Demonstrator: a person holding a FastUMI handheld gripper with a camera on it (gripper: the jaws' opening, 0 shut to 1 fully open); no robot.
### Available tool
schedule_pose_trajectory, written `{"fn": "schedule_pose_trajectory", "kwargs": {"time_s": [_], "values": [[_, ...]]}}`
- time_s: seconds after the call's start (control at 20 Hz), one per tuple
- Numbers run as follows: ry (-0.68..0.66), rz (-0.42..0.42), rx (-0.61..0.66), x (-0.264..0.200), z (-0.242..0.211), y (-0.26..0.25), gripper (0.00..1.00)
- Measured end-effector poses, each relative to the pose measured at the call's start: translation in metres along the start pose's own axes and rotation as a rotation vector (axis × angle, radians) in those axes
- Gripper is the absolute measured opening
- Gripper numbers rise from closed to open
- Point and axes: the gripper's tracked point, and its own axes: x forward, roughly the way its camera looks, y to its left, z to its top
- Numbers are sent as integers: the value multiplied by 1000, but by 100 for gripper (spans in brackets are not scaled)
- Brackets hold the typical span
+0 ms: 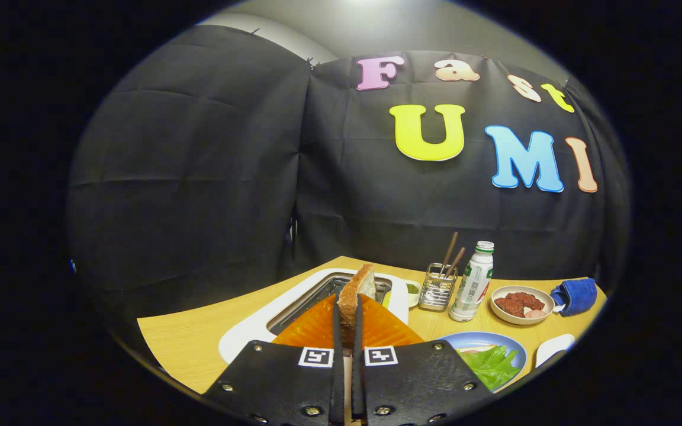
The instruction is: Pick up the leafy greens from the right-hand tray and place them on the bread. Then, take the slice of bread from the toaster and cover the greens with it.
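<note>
My gripper is shut on a slice of bread, which stands on edge between the fingers, lifted just above the white toaster. The toaster's open slot lies directly beneath and behind the slice. Leafy greens rest on a blue plate to the right of the fingers, with a pale edge of bread beneath them.
Beyond the toaster stand a metal mesh holder with chopsticks, a white bottle with a green cap, and a small dish of green seasoning. A bowl of red meat, a blue cloth and a white tray's edge sit further right.
</note>
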Motion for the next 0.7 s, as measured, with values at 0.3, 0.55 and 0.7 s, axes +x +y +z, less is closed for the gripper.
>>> {"fn": "schedule_pose_trajectory", "kwargs": {"time_s": [0.3,0.55,0.7], "values": [[-44,-11,22,-8,24,-7,5],[-50,-12,38,-10,36,-10,5],[-72,14,76,-19,55,-13,5]]}}
